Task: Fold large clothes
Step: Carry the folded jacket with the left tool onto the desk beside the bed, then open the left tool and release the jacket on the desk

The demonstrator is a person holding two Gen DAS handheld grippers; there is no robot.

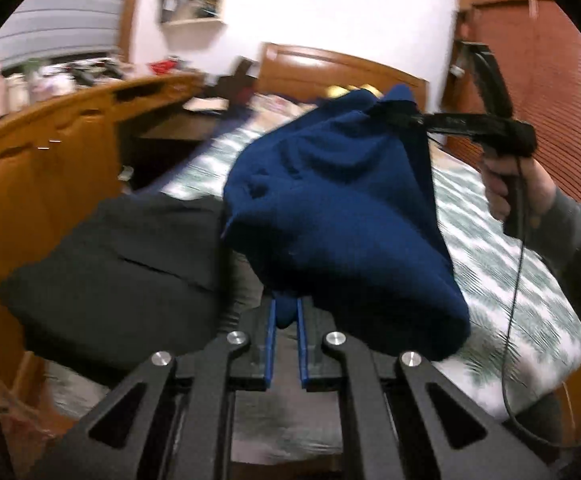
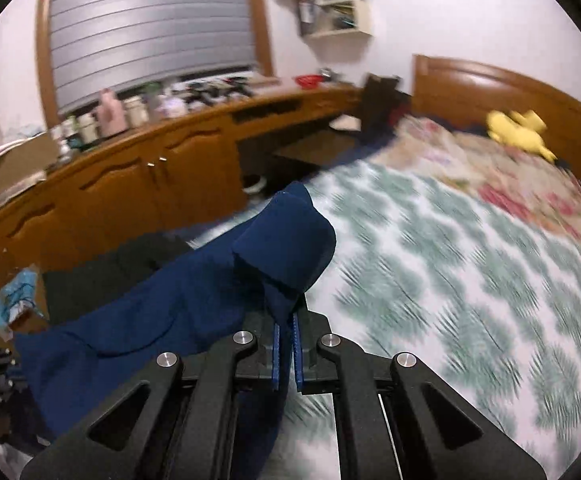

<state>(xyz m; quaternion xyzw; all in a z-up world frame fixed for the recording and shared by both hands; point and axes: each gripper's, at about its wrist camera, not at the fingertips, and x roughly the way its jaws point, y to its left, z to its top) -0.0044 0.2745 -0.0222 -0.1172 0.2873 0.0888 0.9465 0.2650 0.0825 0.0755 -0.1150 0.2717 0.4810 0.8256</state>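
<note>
Navy-blue knit fabric, the large garment (image 1: 338, 216), hangs in the air above the bed (image 1: 502, 280), stretched between the two tools. The left tool (image 1: 286, 320) is closed on a bunched fold of the garment, the cloth pinched between its blue pads. The right tool (image 2: 286, 320) is likewise clamped tight on another edge of the garment (image 2: 194, 292), which drapes down and away to the left in the right wrist view. From the left wrist view, the right tool (image 1: 390, 114) shows at the far corner of the cloth, held by the person's hand (image 1: 510, 188) in a grey sleeve. A black garment (image 1: 122, 272) lies on the bed just beside the blue one. A yellow plush toy (image 2: 518, 128) sits near the wooden headboard (image 2: 502, 84), well apart from the clothes.
</note>
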